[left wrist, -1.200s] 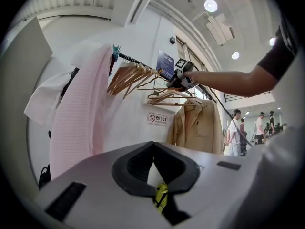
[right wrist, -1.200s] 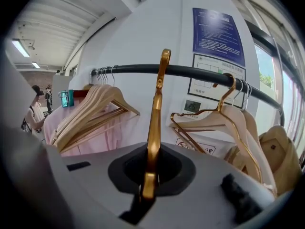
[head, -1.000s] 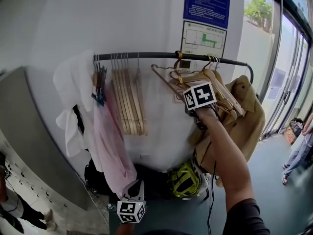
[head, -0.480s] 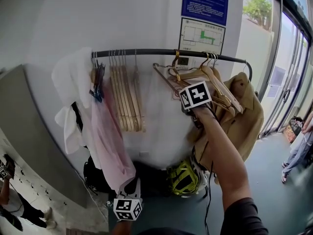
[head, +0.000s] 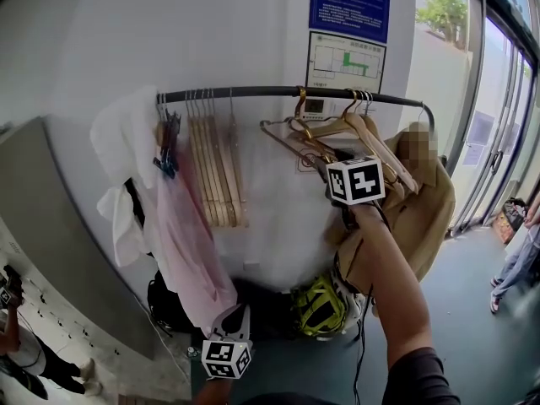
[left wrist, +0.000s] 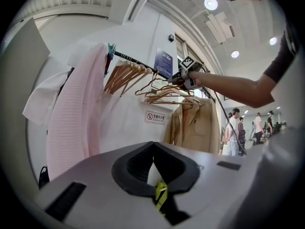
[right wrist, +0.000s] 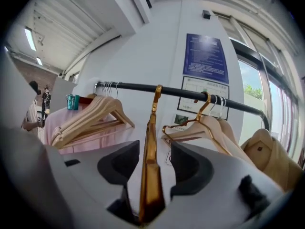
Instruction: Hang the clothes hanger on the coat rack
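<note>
A golden-brown wooden hanger (right wrist: 150, 166) hangs by its hook (right wrist: 157, 92) from the black rail (right wrist: 128, 86) of the coat rack. It stands between the jaws of my right gripper (right wrist: 155, 151), which are opening, and the pads stand clear of the wood on both sides. In the head view the right gripper (head: 335, 165) is held up just below the rail (head: 245, 93), at the hanger (head: 295, 137). My left gripper (head: 239, 313) hangs low near the floor with its tips together and nothing in them. It appears the same in its own view (left wrist: 152, 144).
A row of pale wooden hangers (head: 215, 167) fills the rail's left part, beside pink (head: 190, 234) and white (head: 126, 142) cloths. More hangers and a beige jacket (head: 422, 209) hang at the right. A yellow-green helmet (head: 321, 306) and dark bags lie below. A person (head: 515, 260) stands by the glass doors.
My right gripper's jaws have parted and let go of the hanger, which now hangs from the rail. The right hand has drawn slightly right and back. The left gripper has stayed put.
</note>
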`<action>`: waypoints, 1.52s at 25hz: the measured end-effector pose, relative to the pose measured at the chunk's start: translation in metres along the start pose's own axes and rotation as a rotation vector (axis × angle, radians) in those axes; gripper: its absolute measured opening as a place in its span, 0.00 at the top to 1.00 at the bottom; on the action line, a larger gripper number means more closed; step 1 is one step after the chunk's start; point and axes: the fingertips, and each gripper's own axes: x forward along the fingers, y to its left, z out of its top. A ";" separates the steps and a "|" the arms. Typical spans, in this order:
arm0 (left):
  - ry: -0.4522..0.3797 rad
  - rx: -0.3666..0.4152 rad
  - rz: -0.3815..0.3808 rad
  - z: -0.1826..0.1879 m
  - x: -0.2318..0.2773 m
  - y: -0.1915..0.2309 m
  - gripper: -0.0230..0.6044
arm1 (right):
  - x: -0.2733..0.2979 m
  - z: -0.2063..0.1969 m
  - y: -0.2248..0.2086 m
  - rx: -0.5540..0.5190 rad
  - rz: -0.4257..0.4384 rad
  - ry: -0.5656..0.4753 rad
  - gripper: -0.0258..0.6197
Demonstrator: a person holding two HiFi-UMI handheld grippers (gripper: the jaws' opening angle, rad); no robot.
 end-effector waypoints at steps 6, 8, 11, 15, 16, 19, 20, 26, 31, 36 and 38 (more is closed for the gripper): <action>0.010 0.013 -0.015 0.000 0.004 -0.012 0.95 | -0.076 -0.005 0.011 -0.005 -0.003 -0.170 0.66; 0.009 0.016 -0.018 0.001 0.006 -0.015 0.95 | -0.102 -0.010 0.016 -0.004 -0.014 -0.220 0.66; 0.000 0.013 -0.021 0.005 0.008 -0.021 0.95 | -0.138 -0.031 0.030 0.022 -0.009 -0.275 0.66; -0.005 0.018 -0.027 0.007 0.011 -0.028 0.95 | -0.163 -0.096 0.059 0.057 0.004 -0.265 0.66; -0.008 0.021 -0.024 0.008 0.012 -0.029 0.95 | -0.165 -0.115 0.069 0.065 0.016 -0.259 0.66; -0.018 0.048 0.000 0.013 0.011 -0.027 0.95 | -0.168 -0.170 0.106 0.123 0.080 -0.231 0.67; -0.020 0.058 0.008 0.014 0.010 -0.027 0.95 | -0.169 -0.187 0.116 0.148 0.093 -0.216 0.71; -0.025 0.070 0.036 0.015 0.002 -0.027 0.95 | -0.177 -0.260 0.143 0.105 0.032 -0.094 0.93; -0.012 0.073 0.039 0.008 -0.002 -0.032 0.95 | -0.181 -0.288 0.156 0.142 0.054 -0.048 0.94; -0.015 0.091 0.032 0.007 -0.003 -0.038 0.95 | -0.180 -0.289 0.153 0.146 0.031 -0.050 0.94; -0.017 0.088 0.030 0.007 -0.004 -0.039 0.95 | -0.180 -0.291 0.151 0.147 0.018 -0.043 0.94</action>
